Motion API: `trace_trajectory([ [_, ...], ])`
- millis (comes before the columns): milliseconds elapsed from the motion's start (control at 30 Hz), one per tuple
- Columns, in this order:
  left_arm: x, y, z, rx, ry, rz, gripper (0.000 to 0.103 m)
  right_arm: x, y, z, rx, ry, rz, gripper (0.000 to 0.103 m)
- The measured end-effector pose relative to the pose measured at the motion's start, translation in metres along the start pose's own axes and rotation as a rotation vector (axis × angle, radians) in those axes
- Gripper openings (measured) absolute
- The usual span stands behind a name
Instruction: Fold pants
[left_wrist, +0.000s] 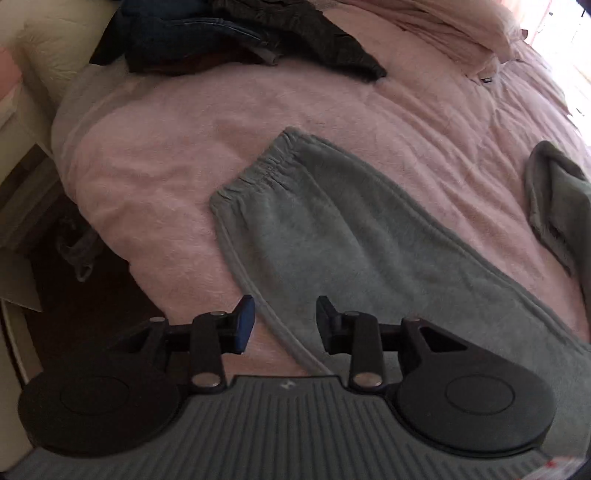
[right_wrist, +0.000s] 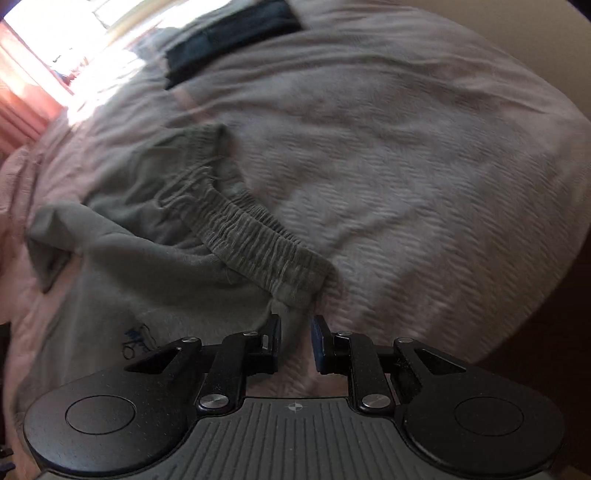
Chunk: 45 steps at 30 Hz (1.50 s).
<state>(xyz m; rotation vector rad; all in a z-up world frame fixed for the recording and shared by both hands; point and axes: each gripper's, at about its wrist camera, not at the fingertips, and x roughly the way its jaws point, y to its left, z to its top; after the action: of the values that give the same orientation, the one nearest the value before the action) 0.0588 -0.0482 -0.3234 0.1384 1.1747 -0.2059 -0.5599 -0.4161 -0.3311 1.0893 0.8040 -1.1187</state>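
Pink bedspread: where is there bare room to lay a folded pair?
Free: pink bedspread between grey fleece pants and dark clothes pile. Crowded: the top edge with that pile and rumpled pink bedding.

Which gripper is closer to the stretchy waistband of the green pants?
Right. The right gripper sits just below the waistband, fabric between its fingers. The left gripper hovers over a pant leg.
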Motion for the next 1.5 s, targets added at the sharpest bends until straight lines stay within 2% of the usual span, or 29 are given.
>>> trace_trajectory([
  [100, 0.008, -0.046, 0.003, 0.123, -0.035, -0.11, 0.035, 0.006, 0.002, 0.02, 0.035, -0.078, -0.021, 0.015],
  [133, 0.014, -0.065, 0.007, 0.156, -0.041, -0.166, 0.043, 0.009, 0.006, 0.028, 0.046, -0.098, -0.013, 0.015],
  [267, 0.06, -0.154, 0.02, 0.236, -0.035, -0.402, 0.052, 0.022, 0.027, 0.054, 0.086, -0.17, 0.046, 0.016],
  [400, 0.113, -0.232, 0.044, 0.287, -0.062, -0.497, 0.055, 0.031, 0.048, 0.064, 0.091, -0.203, 0.065, 0.016],
  [433, 0.126, -0.25, 0.051, 0.303, -0.067, -0.501, 0.058, 0.033, 0.051, 0.063, 0.095, -0.205, 0.061, 0.016],
  [500, 0.157, -0.282, 0.064, 0.34, -0.066, -0.461, 0.058, 0.037, 0.058, 0.06, 0.111, -0.212, 0.047, 0.016],
  [567, 0.181, -0.302, 0.075, 0.366, -0.049, -0.439, 0.055, 0.041, 0.062, 0.057, 0.136, -0.219, 0.025, 0.016],
  [600, 0.187, -0.307, 0.081, 0.381, -0.042, -0.458, 0.033, 0.043, 0.063, 0.055, 0.147, -0.221, 0.011, 0.016],
  [633, 0.188, -0.31, 0.086, 0.4, -0.018, -0.507, 0.012, 0.045, 0.065, 0.054, 0.156, -0.221, -0.002, 0.016],
  [700, 0.176, -0.312, 0.103, 0.434, -0.007, -0.523, 0.011, 0.049, 0.069, 0.053, 0.169, -0.225, -0.021, 0.016],
  [733, 0.163, -0.308, 0.115, 0.458, -0.031, -0.555, 0.011, 0.05, 0.072, 0.054, 0.175, -0.229, -0.029, 0.016],
  [767, 0.147, -0.307, 0.13, 0.502, -0.081, -0.552, 0.011, 0.05, 0.075, 0.056, 0.181, -0.236, -0.032, 0.016],
  [833, 0.113, -0.303, 0.168, 0.588, -0.217, -0.496, 0.01, 0.05, 0.082, 0.062, 0.187, -0.263, -0.022, 0.016],
  [867, 0.097, -0.298, 0.194, 0.601, -0.285, -0.475, 0.01, 0.05, 0.087, 0.066, 0.186, -0.28, -0.017, 0.016],
  [900, 0.082, -0.295, 0.222, 0.599, -0.355, -0.434, 0.0, 0.05, 0.092, 0.07, 0.18, -0.294, -0.014, 0.016],
  [967, 0.062, -0.29, 0.272, 0.588, -0.464, -0.326, 0.0, 0.053, 0.105, 0.08, 0.161, -0.314, -0.006, 0.016],
  [1000, 0.059, -0.286, 0.293, 0.579, -0.481, -0.292, 0.01, 0.056, 0.111, 0.084, 0.155, -0.317, 0.0, 0.016],
  [1033, 0.061, -0.282, 0.309, 0.57, -0.473, -0.272, 0.024, 0.059, 0.116, 0.087, 0.152, -0.317, 0.009, 0.017],
  [1100, 0.071, -0.267, 0.322, 0.526, -0.433, -0.25, 0.034, 0.067, 0.127, 0.095, 0.142, -0.317, 0.025, 0.017],
  [1200, 0.107, -0.245, 0.304, 0.476, -0.276, -0.298, 0.055, 0.079, 0.139, 0.105, 0.105, -0.307, 0.029, 0.017],
  [1267, 0.138, -0.231, 0.273, 0.427, -0.142, -0.344, 0.057, 0.088, 0.142, 0.112, 0.083, -0.295, 0.027, 0.02],
  [1333, 0.17, -0.222, 0.236, 0.359, 0.003, -0.396, 0.057, 0.093, 0.142, 0.117, 0.078, -0.291, 0.012, 0.028],
  [1433, 0.211, -0.221, 0.201, 0.181, 0.113, -0.466, 0.057, 0.098, 0.139, 0.121, 0.079, -0.285, 0.005, 0.031],
  [1500, 0.234, -0.223, 0.191, 0.042, 0.13, -0.489, 0.056, 0.1, 0.138, 0.123, 0.078, -0.276, -0.002, 0.032],
])
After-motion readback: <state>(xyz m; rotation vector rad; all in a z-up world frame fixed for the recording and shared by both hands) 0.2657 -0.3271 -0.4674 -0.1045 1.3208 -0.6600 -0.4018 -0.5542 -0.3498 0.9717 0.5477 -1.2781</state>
